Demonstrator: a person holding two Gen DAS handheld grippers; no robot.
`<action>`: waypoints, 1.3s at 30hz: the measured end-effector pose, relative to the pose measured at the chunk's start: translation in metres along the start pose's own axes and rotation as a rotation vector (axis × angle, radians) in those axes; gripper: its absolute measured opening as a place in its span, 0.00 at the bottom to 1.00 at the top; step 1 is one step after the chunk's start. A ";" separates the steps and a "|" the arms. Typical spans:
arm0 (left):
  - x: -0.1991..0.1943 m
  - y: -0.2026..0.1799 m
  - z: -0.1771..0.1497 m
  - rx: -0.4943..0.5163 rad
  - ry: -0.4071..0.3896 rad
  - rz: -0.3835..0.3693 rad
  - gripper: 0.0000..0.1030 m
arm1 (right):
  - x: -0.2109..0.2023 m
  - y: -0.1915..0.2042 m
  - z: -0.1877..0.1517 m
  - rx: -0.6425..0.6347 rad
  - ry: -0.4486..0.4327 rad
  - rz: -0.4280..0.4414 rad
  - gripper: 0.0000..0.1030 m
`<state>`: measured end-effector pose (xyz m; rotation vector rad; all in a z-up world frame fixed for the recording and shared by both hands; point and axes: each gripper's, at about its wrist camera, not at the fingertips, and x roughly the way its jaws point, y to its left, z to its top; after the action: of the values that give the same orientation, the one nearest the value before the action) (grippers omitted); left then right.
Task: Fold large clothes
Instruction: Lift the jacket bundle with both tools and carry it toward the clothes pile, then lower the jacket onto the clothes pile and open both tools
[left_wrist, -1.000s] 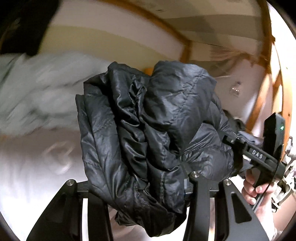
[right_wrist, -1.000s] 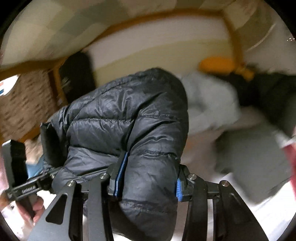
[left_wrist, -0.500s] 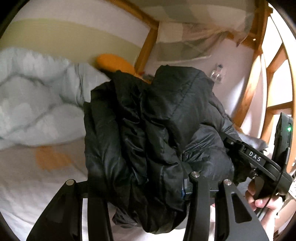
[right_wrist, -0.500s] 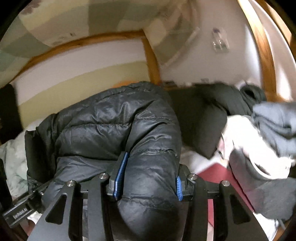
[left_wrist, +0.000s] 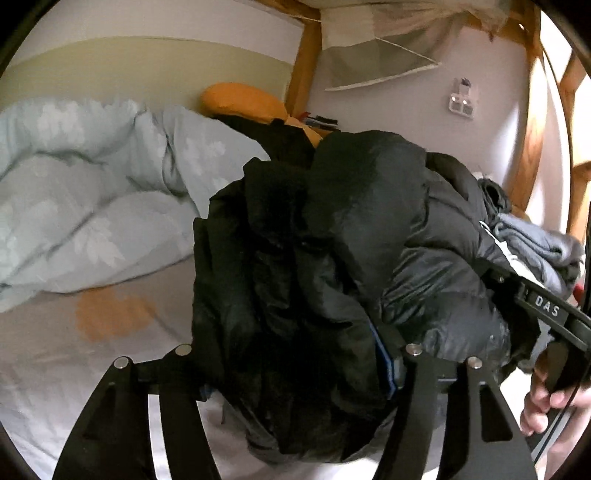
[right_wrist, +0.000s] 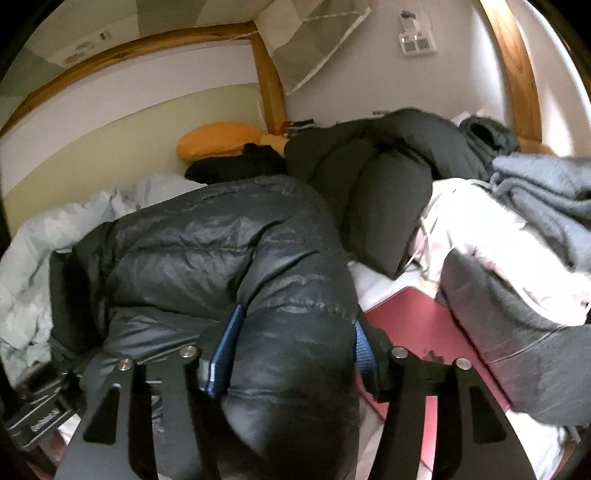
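White letters "DAS" stand on the black body of the right hand-held gripper (left_wrist: 546, 306) (seen from the left wrist view); small print on the left hand-held gripper (right_wrist: 44, 421) is unreadable.

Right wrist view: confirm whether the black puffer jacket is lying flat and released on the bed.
No. The right gripper is clamped on the bunched black puffer jacket, which bulges up between its blue pads.

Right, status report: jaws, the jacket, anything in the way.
Left gripper and right gripper: jaws shut on black puffer jacket, bundled, held up over the bed. Clothes pile to the right, light-blue duvet to the left.
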<state>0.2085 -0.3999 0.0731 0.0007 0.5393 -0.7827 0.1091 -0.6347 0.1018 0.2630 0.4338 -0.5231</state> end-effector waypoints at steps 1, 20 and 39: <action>-0.007 -0.001 -0.001 0.003 -0.007 0.003 0.62 | -0.003 0.000 0.001 -0.007 -0.006 0.006 0.59; -0.156 0.013 -0.031 0.151 -0.357 0.226 1.00 | -0.115 0.062 -0.024 -0.013 -0.253 0.143 1.00; -0.219 0.082 -0.170 0.141 -0.274 0.358 1.00 | -0.165 0.146 -0.193 -0.173 -0.217 0.150 1.00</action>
<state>0.0577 -0.1609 0.0116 0.1157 0.2126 -0.4592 -0.0059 -0.3752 0.0283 0.0700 0.2434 -0.3599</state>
